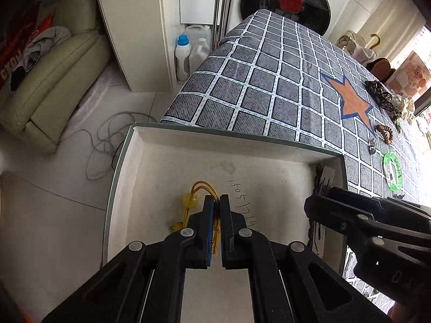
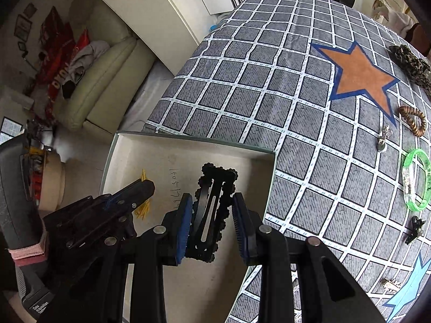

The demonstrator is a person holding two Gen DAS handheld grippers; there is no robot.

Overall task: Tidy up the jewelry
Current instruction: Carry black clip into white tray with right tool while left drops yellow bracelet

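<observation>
Currently both claws hang over the white box [image 1: 167, 167]. Left claw [image 1: 216, 207] pinches a limp, light yellow cord ornament [image 1: 198, 191]; right claw [image 2: 212, 210] grips a stiff, thin black hair clip [image 2: 212, 204] across its edges. Only the right view shows the clip; 1 green bangle [image 2: 414, 180] lies right of it.

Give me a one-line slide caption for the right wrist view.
Right gripper holds a black hair clip over the white box; left gripper grips yellow elastic bands.

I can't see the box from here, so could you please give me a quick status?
Left gripper shut on yellow hair tie, over white box. Right gripper holds black hair clip above it. Nothing in the way.
</observation>
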